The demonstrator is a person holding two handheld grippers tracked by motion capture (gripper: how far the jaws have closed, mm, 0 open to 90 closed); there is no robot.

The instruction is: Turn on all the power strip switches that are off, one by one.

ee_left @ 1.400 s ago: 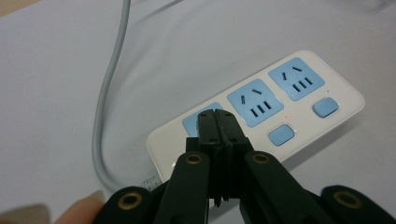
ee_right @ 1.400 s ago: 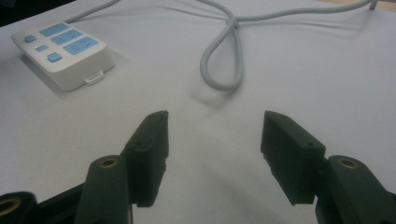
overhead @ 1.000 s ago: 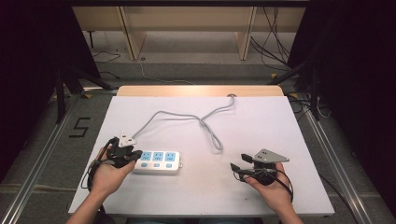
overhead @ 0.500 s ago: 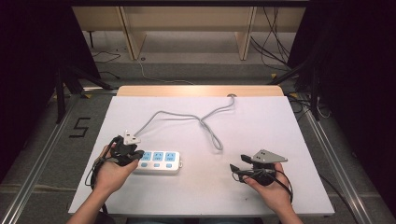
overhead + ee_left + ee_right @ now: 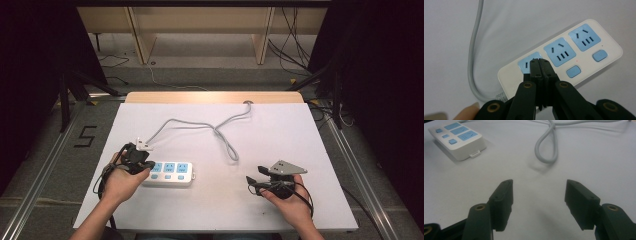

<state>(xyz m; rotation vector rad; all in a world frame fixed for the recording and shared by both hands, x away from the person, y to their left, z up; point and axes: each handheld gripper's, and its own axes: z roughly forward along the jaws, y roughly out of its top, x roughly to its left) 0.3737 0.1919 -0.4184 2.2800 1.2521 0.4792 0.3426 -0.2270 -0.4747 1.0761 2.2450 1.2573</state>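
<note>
Surveying from the high view: a white power strip [image 5: 169, 173] lies flat near the front-left of the bench [image 5: 300, 150], its grey cable [image 5: 220, 131] looping back toward the far edge. The left gripper [image 5: 141, 159] sits over the strip's cable end; the right gripper [image 5: 256, 183] rests well apart on bare bench, seemingly waiting its turn.

Left gripper view: fingers [image 5: 535, 65] pressed together, nothing between them, tips poised over the nearest blue socket [image 5: 527, 65] — closed to a point, probably for prodding the strip or steadying it.

Right gripper view: fingers [image 5: 503, 192] held partly apart, empty, aimed across the bench toward the cable loop [image 5: 546, 150] and strip [image 5: 457, 138].
</note>
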